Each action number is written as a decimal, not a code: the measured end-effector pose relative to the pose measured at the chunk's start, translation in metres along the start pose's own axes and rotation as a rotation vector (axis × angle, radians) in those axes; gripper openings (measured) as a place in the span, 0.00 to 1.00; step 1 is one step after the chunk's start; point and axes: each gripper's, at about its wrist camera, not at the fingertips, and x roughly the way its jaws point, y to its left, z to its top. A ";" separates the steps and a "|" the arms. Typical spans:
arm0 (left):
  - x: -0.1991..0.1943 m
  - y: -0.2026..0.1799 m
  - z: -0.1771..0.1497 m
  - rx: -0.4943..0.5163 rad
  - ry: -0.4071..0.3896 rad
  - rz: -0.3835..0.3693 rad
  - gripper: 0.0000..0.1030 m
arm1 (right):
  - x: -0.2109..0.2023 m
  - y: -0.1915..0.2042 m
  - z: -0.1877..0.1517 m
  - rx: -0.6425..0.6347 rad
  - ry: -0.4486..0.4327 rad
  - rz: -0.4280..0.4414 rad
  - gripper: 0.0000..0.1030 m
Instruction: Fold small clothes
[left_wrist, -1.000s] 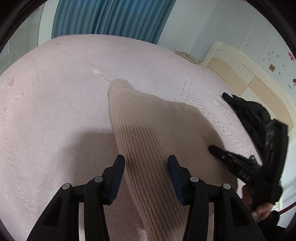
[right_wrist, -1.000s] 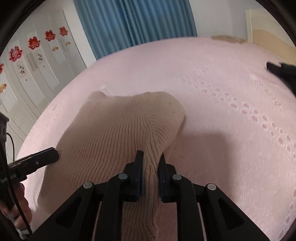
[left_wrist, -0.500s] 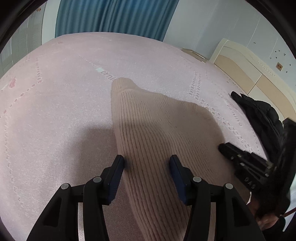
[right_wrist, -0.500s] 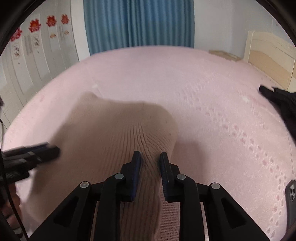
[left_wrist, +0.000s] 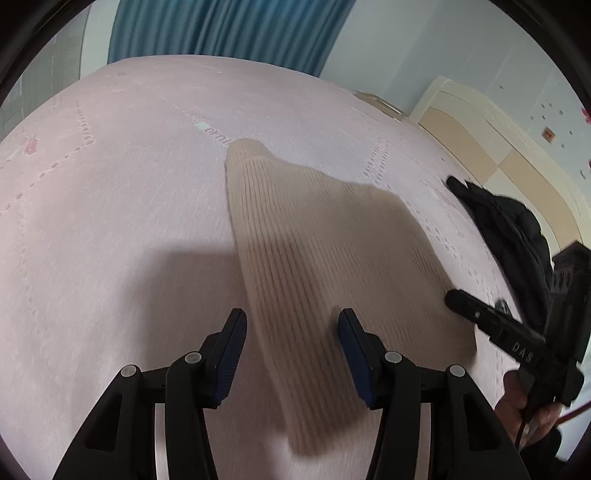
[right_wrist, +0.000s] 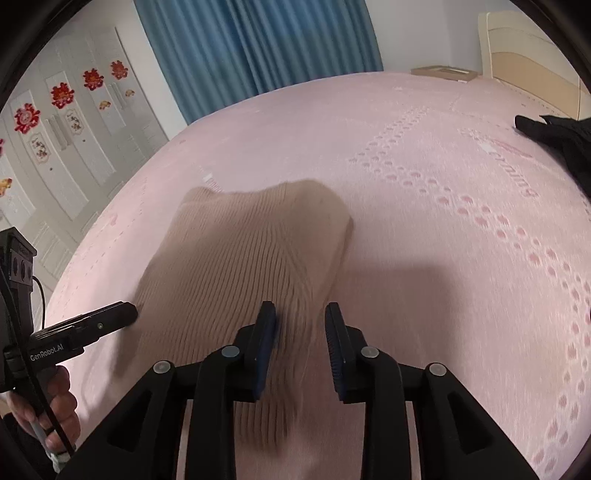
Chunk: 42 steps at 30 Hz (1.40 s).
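Observation:
A beige ribbed knit garment (left_wrist: 314, 229) lies on the pink bedspread (left_wrist: 110, 184), its near end running toward both cameras. My left gripper (left_wrist: 291, 332) hovers over that near end with jaws apart; fabric lies between the pads, which do not press it. In the right wrist view the garment (right_wrist: 240, 251) runs between the jaws of my right gripper (right_wrist: 299, 325). These jaws are opening, with pink bedspread showing beside the right pad. Each gripper's tip shows in the other view: the right gripper (left_wrist: 480, 317) at the garment's right edge, the left gripper (right_wrist: 110, 317) at its left edge.
A black jacket (left_wrist: 509, 229) lies on the bed to the right, also seen as the jacket (right_wrist: 561, 140) at the far right edge. A cream headboard (left_wrist: 498, 155) stands behind it. Blue curtains (right_wrist: 258, 44) and white wardrobe doors (right_wrist: 74, 129) line the far side.
The right gripper's jaws have spread apart off the pinched fold of the garment, and the fabric has sunk between them. The left jaws stay about as wide as before.

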 end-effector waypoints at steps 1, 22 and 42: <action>-0.006 0.000 -0.008 0.008 0.008 0.004 0.48 | -0.003 0.000 -0.004 0.000 0.006 0.009 0.28; -0.008 -0.013 -0.067 0.036 0.047 0.061 0.20 | -0.013 -0.016 -0.028 0.152 0.001 0.083 0.05; -0.048 0.035 -0.049 -0.065 -0.015 0.031 0.29 | -0.003 0.021 0.025 -0.054 -0.076 -0.057 0.23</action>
